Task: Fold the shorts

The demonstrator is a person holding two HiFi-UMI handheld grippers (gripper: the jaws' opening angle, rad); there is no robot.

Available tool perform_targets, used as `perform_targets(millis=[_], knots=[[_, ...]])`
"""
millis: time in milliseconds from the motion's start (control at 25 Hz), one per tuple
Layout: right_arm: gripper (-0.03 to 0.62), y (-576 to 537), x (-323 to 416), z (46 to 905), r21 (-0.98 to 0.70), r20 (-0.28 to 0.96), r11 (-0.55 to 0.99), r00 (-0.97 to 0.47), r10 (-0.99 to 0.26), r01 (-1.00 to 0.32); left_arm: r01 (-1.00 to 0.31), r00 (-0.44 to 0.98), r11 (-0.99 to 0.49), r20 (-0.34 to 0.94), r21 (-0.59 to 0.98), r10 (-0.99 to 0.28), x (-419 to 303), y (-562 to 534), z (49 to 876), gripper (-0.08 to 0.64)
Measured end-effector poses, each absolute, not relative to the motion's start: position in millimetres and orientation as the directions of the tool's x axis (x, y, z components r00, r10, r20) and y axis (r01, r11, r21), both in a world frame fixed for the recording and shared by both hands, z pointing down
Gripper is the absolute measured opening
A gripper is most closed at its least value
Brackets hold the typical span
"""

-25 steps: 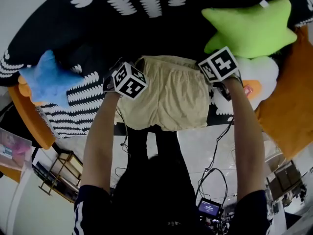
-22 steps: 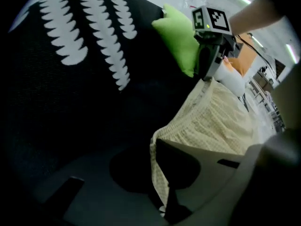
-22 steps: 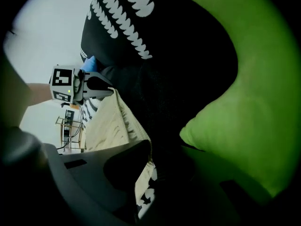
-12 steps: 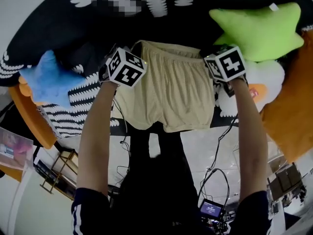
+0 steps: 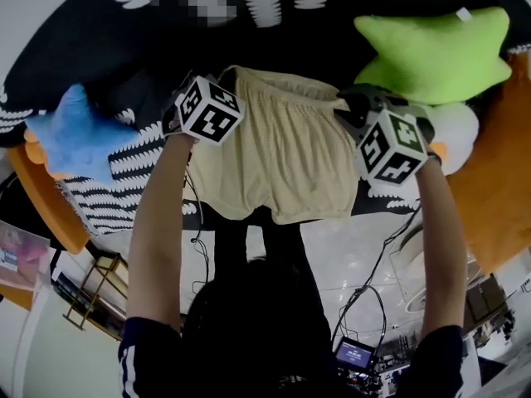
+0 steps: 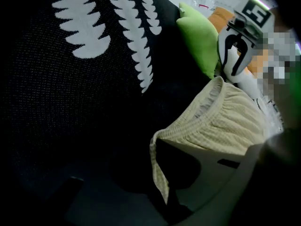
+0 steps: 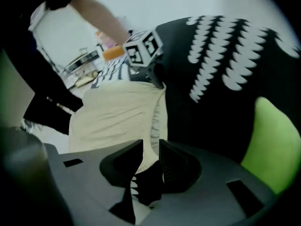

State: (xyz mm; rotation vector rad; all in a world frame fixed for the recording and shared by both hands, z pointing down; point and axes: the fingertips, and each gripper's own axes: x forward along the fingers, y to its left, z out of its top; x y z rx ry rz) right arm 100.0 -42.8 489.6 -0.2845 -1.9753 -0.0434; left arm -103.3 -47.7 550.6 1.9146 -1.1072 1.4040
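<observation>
Beige shorts [image 5: 286,160] lie flat on a black blanket with white leaf print [image 5: 124,168], waistband away from me. In the left gripper view my left gripper [image 6: 165,197] is shut on the waistband's left corner [image 6: 157,140]; in the head view its marker cube [image 5: 210,109] covers that corner. My right gripper [image 5: 355,110] hangs over the waistband's right corner, rolled, with its cube [image 5: 390,146] tipped toward me. Its jaws [image 7: 150,157] have just been opening. The cloth [image 7: 117,117] shows in the gap between them, with the pads standing off it.
A green star pillow [image 5: 431,52] and a white plush [image 5: 455,127] lie right of the shorts, with an orange cushion [image 5: 489,193] beyond. A blue star pillow [image 5: 75,135] lies at the left. Cables and a small screen [image 5: 354,353] are on the floor below.
The shorts were drawn up the blanket and spread wider. My right gripper then rolled, rose and let its corner go. My left gripper shifted slightly up-left, still holding.
</observation>
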Motion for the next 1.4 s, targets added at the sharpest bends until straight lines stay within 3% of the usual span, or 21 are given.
perform_targets(millis=[80, 160, 200, 360, 480, 600, 720, 800, 1040, 1200, 1360, 1400], knots=[[0.114, -30, 101, 512, -0.085, 0.935, 0.938, -0.298, 0.191, 0.337, -0.840, 0.136, -0.539, 0.941, -0.057, -0.311, -102, -49, 551, 0.040], [0.092, -31, 106, 534, -0.075, 0.965, 0.925, -0.209, 0.162, 0.372, -0.834, 0.147, -0.549, 0.938, -0.053, -0.314, -102, -49, 551, 0.040], [0.042, -35, 107, 539, -0.071, 0.971, 0.929, -0.187, 0.147, 0.364, -0.829, 0.155, -0.557, 0.936, -0.051, -0.316, -103, -49, 550, 0.040], [0.029, -53, 99, 525, -0.122, 0.953, 0.964, -0.244, 0.180, 0.237, -0.814, 0.191, -0.579, 0.921, -0.045, -0.340, -106, -51, 542, 0.040], [0.028, -73, 90, 522, -0.107, 0.952, 0.990, -0.279, 0.128, 0.091, -0.823, 0.186, -0.566, 0.916, -0.052, -0.355, -116, -55, 538, 0.040], [0.027, -107, 81, 532, 0.009, 0.963, 0.989, -0.264, -0.048, -0.147, -0.816, 0.168, -0.575, 0.922, -0.069, -0.349, -127, -60, 539, 0.040], [0.026, -146, 79, 539, 0.114, 0.956, 0.890, -0.196, -0.220, -0.442, -0.816, 0.169, -0.574, 0.919, -0.072, -0.355, -135, -68, 540, 0.041], [0.026, -161, 78, 544, 0.162, 0.951, 0.833, -0.141, -0.274, -0.530, -0.845, 0.185, -0.533, 0.909, -0.047, -0.373, -139, -75, 538, 0.041], [0.031, -159, 74, 572, 0.338, 0.931, 0.888, -0.027, -0.364, -0.312, -0.848, 0.138, -0.521, 0.910, -0.095, -0.390, -145, -85, 548, 0.076], [0.026, -150, 67, 567, 0.244, 0.941, 0.911, -0.144, -0.305, -0.331, -0.912, 0.095, -0.400, 0.899, -0.094, -0.428, -167, -80, 544, 0.228], [0.117, -153, 54, 521, -0.026, 0.905, 0.846, -0.373, -0.207, -0.532, -0.941, 0.085, -0.328, 0.882, -0.082, -0.464, -189, -67, 521, 0.244], [0.165, -150, 52, 510, -0.077, 0.893, 0.834, -0.410, -0.187, -0.547, -0.949, 0.081, -0.306, 0.876, -0.079, -0.476, -197, -64, 514, 0.244]])
